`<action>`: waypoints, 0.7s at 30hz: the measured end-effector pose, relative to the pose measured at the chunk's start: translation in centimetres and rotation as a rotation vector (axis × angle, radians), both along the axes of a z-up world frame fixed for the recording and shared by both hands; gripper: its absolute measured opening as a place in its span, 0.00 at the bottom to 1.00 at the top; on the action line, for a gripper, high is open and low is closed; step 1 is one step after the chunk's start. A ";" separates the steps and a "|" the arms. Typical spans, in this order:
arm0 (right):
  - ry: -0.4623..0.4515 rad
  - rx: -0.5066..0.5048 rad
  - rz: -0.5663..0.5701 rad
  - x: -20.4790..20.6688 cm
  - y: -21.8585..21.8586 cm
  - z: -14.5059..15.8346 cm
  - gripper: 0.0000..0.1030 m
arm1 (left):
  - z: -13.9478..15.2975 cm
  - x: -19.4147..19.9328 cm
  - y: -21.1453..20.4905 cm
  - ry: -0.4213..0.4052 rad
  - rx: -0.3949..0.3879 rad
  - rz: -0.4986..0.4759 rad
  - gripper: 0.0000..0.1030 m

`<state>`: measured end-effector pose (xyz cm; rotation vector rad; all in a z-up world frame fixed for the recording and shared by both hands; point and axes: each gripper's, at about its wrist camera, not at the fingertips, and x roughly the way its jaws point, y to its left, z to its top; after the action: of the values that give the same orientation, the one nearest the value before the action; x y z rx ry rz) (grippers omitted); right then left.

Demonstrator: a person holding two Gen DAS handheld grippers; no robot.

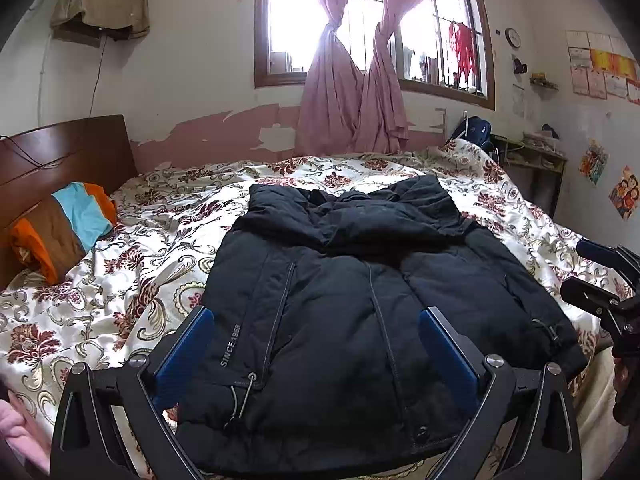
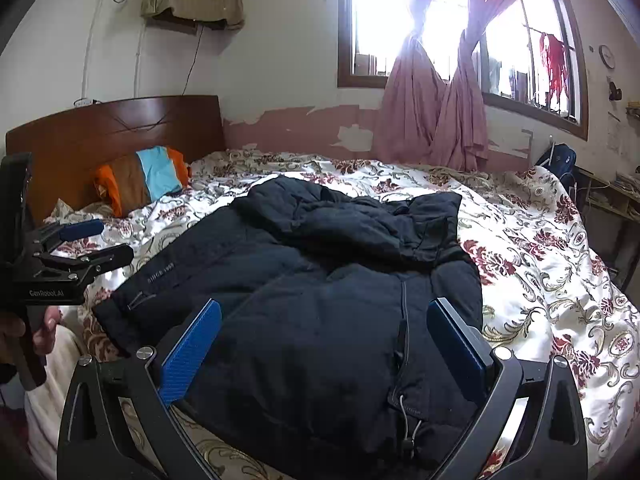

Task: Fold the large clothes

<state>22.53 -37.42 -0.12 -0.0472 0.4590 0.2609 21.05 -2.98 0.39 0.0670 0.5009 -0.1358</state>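
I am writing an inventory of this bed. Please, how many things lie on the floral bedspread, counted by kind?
Black padded jacket: 1
Striped pillow, orange, brown and light blue: 1
Total: 2

Both lie on the floral bedspread. The left gripper and the right gripper are open near the jacket's hem, holding nothing, so I did not count them.

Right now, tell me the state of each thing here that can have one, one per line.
Jacket: laid flat on the bed, front up, sleeves folded in over the chest, hem nearest the grippers.
Left gripper: open, above the hem, holding nothing.
Right gripper: open, above the hem, holding nothing.
Curtains: drawn together and knotted.
Pillow: against the headboard.
Quilt: spread, wrinkled.
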 end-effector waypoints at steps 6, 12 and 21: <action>0.025 -0.047 -0.002 -0.4 0.1 -1.5 0.98 | -1.4 -0.2 0.6 0.030 0.031 -0.007 1.00; 0.072 -0.087 0.019 -1.4 -0.2 -3.5 0.98 | -3.7 -1.2 2.7 0.055 0.088 -0.033 1.00; 0.188 -0.209 0.087 -2.3 0.4 -7.3 0.98 | -7.5 -2.9 4.3 0.163 0.174 -0.085 1.00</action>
<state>20.19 -37.00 -7.41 -0.2486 0.6711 0.3033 18.19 1.31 -7.14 0.2490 0.6727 -0.1816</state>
